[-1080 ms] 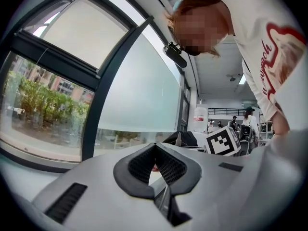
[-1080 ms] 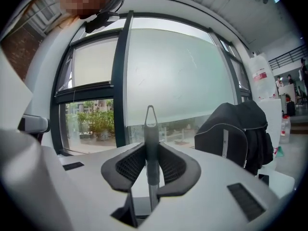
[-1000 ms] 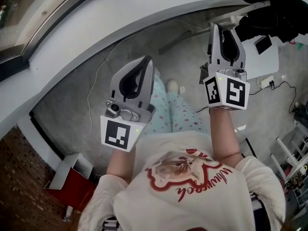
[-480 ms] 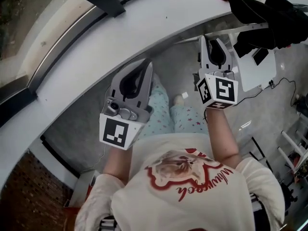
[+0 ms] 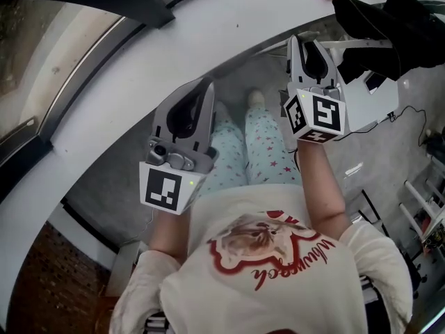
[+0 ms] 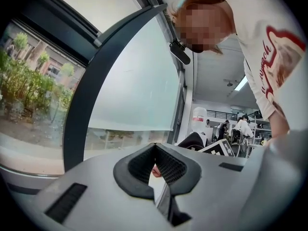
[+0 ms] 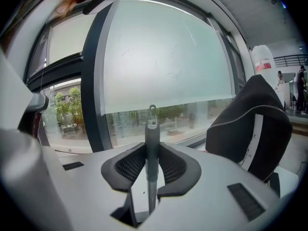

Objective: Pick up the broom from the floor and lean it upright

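Nearest, the broom handle (image 7: pixel 152 143) is gripped by the right gripper (image 5: pixel 304 46). In the right gripper view the thin grey shaft is pinched between the jaws and its long axis is laid along the jaws' own line. Its hanging loop (image 7: pixel 152 110) is seen just past the tips, aimed at the window (image 7: pixel 159 57). The brush end is shown in no view, so it cannot be told whether it is off the floor.

To the left, the left gripper (image 5: pixel 207 88) is held alongside, apart from the handle, with its jaws closed on nothing. The handle is thus already in the right hand. The coming move is judged to turn on tipping that axis upright and resting it against something beyond, perhaps the white ledge (image 5: pixel 229 26). A black chair back (image 7: pixel 250 124) is seen at the far right.

Compared with the earlier head view, the ledge and dark window frame are brought nearer, and the chair is now seen at the top right.
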`<state>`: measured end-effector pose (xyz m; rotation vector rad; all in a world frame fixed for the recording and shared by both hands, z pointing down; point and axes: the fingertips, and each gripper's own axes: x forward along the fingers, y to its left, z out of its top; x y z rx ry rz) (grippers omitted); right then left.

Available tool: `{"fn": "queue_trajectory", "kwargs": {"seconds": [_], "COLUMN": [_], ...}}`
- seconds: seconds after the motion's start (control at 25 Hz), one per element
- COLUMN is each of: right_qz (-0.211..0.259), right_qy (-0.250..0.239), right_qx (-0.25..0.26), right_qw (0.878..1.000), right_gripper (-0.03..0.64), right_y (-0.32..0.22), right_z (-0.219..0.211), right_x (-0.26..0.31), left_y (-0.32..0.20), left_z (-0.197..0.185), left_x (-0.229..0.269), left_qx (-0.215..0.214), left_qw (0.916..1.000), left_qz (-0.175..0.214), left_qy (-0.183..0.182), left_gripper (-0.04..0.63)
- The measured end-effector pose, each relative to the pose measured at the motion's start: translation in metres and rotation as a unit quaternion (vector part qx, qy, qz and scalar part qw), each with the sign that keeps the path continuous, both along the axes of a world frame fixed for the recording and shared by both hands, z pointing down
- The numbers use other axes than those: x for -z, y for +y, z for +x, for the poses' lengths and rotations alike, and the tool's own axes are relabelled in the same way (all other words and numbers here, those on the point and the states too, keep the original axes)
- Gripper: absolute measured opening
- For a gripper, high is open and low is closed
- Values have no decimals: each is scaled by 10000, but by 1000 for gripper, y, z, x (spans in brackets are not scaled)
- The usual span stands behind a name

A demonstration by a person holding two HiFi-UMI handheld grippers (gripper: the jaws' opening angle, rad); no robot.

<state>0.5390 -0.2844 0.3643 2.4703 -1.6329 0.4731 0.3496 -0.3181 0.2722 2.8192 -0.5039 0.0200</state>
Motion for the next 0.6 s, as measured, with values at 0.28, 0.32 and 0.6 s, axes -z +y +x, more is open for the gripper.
{"fn": "queue_trajectory", "kwargs": {"seconds": [0.28, 0.32, 0.6], "right_qz": [-165, -210, -214], "right_qy": [-66, -55, 61], "right_qx": [358, 414, 707], "right_qw": [9992, 9989, 9973], "right_gripper": [97, 97, 132], "right_y": [-23, -26, -39], "right_z": [19, 23, 35], "right_x": [-7, -9, -6], "left_y": [-15, -16, -20], "left_z": [16, 18, 32], "left_x": [2, 1, -6], "left_qx": [280, 309, 395], "left_qw": [9996, 9995, 9990], "left_qz": [4, -46, -182], "left_qy": [94, 87, 29], "left_gripper": [20, 21, 20]}}
